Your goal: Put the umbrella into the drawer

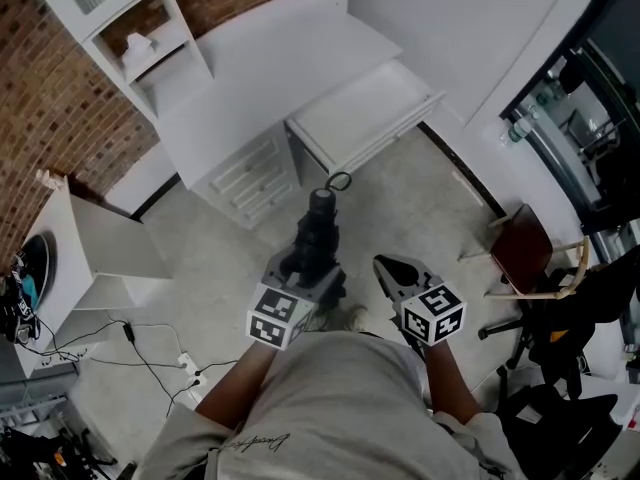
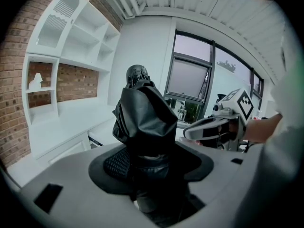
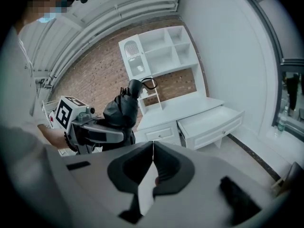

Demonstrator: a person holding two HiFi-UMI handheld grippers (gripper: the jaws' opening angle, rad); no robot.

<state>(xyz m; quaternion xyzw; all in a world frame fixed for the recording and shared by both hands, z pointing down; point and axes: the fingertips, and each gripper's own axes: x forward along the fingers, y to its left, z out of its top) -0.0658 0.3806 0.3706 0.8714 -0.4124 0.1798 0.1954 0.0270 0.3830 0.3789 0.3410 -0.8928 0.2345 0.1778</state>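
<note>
Jaws of the left gripper [image 1: 308, 266] pinch the folded black cloth umbrella [image 2: 145, 120] low down, so it stands up and points ahead. Jaws of the right gripper [image 3: 152, 151] are pressed together with nothing in them, so that one is free to help. Both hang over the floor, well away from the white wooden drawer [image 1: 362, 110]. It sticks out of the white desk [image 1: 270, 63], pulled out and ready for the umbrella. I think carrying it over comes next.

Left claw [image 1: 315, 266] gripping umbrella [image 1: 322, 218], right claw [image 1: 383, 265] closed
</note>
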